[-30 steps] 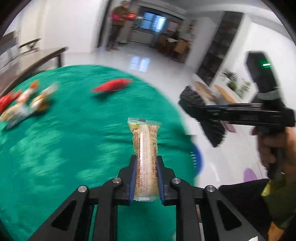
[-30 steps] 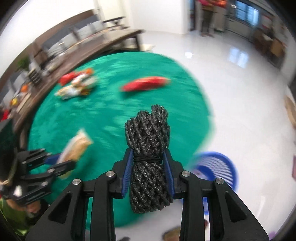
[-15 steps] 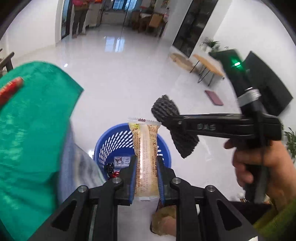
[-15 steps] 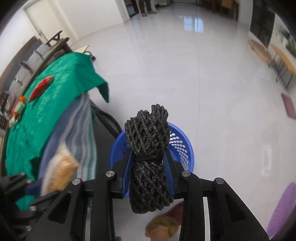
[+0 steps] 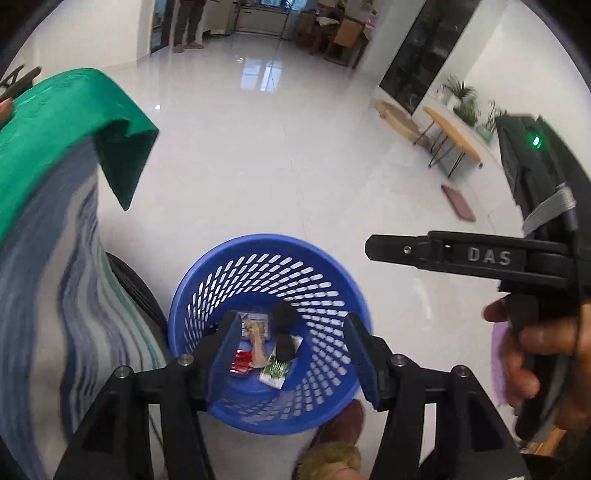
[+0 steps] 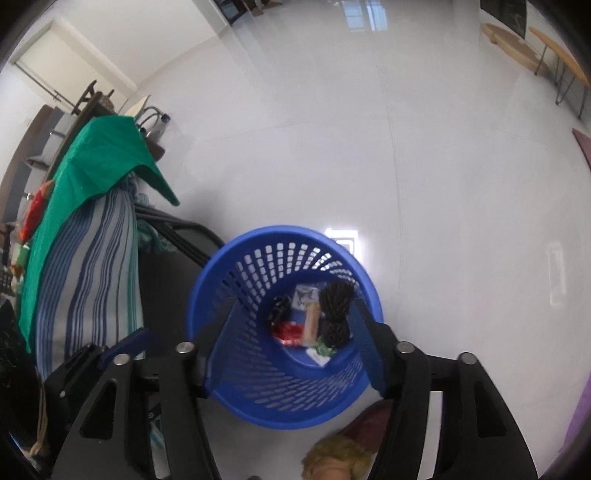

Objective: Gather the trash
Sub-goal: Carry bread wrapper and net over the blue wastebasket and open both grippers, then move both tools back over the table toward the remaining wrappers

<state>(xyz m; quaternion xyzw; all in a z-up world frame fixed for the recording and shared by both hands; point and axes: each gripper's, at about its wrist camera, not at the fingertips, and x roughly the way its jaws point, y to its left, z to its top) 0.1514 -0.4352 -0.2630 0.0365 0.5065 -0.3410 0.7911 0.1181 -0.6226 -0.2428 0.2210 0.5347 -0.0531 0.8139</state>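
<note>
Both my grippers hang spread wide and empty above the blue basket (image 5: 354,295) — left gripper (image 5: 288,354), right gripper (image 6: 291,332); remaining wrappers (image 6: 31,218) lie on the green cloth (image 6: 92,166) left of it — left nearer.

Blue basket (image 5: 334,288) floor partly hidden by wrappers, striped cloth (image 5: 66,295) motion-blurred, standing person (image 5: 186,22) cut off above the legs

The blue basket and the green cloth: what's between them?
In the right wrist view, a blue-striped cloth hangs below the green cloth, with a dark frame beside the blue basket. Otherwise bare floor.
</note>
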